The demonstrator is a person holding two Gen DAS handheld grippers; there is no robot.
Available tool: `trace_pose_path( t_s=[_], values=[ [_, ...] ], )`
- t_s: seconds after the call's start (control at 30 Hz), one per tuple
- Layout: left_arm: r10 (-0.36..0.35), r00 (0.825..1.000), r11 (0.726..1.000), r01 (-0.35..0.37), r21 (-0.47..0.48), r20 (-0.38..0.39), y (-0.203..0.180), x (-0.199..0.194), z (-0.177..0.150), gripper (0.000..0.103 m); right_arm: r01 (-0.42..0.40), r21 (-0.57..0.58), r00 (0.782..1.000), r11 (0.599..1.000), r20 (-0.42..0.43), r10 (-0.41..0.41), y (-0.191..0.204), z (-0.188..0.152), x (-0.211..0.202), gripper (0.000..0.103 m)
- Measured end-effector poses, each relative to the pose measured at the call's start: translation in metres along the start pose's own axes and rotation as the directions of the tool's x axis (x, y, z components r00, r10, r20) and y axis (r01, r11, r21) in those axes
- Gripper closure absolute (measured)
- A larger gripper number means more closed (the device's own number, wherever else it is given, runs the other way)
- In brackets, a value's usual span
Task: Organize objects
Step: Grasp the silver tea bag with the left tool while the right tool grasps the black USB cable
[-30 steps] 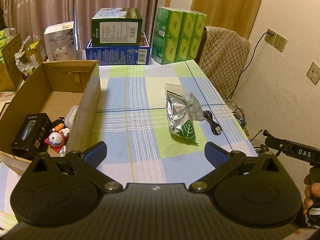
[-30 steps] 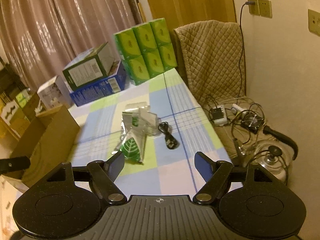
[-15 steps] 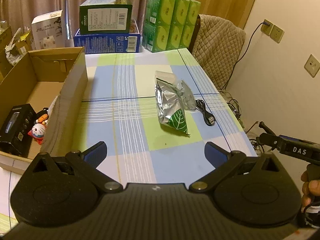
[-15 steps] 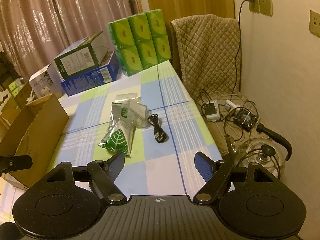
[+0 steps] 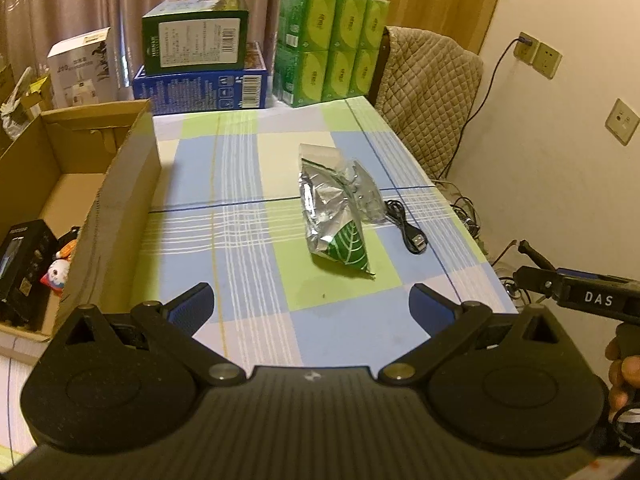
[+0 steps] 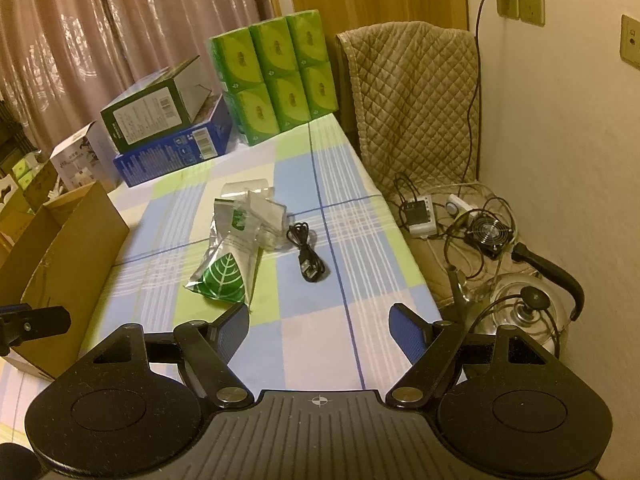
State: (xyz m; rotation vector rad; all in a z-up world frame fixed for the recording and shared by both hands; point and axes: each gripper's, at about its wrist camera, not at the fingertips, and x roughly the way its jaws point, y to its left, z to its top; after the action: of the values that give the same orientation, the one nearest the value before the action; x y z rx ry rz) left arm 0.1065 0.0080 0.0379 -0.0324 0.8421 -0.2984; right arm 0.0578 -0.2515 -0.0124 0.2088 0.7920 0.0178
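Presently, both tools hover empty at the near end of the desk.

Left fingers: the left gripper (image 5: 311, 304) has its blue-padded fingers (image 5: 191, 306) spread wide, holding nothing and touching nothing, above the near edge of the checked desk (image 5: 248, 184).

Right fingers: the right gripper (image 6: 318, 330) is likewise spread wide and empty; its left pad (image 6: 232, 330) sits just short of the pouch's near corner in that view, apart from it.

Pouch: a silver foil pouch with a green leaf print (image 5: 334, 216) (image 6: 226, 264) lies flat near the middle of the desk, ahead of both tools. Its long axis runs roughly away from the cameras, leaf end nearest.

Bearing: from the left tool the pouch is ahead and slightly right; from the right tool, ahead and to the left.

Nearer hand: by my reading the right, since the pouch fills more of its view, though both look within reach.

Clear bag: a crumpled transparent packet (image 6: 266, 216) touches the pouch's far right side.

Cable: a coiled black USB cable (image 5: 406, 228) (image 6: 306, 250) lies just beside the packet, toward the desk's right edge.

Box: an open cardboard box (image 5: 120, 184) stands on the left, well apart from the pouch, already holding a black carton (image 5: 22, 260) and a small toy figure (image 5: 56, 270).

Likely move: a grasp across the pouch's narrow width, then a carry left to the box.
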Motion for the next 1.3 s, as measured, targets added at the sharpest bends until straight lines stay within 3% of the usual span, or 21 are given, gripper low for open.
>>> trace_pose_path(
  t_s=[0.7,1.3],
  values=[
    [0.029,0.998,0.999,-0.028,0.031,-0.059,-0.004,0.048,0.025,0.001,-0.008,-0.047,1.000,0.999,-0.018,0.007,-0.009,0.021,0.030,0.029],
    [0.013,0.993,1.000,-0.010,0.028,-0.120,0.007,0.115,0.045,0.001,-0.027,-0.166,0.998,0.986,-0.069,0.016,-0.004,0.052,0.096,0.029]
  ],
)
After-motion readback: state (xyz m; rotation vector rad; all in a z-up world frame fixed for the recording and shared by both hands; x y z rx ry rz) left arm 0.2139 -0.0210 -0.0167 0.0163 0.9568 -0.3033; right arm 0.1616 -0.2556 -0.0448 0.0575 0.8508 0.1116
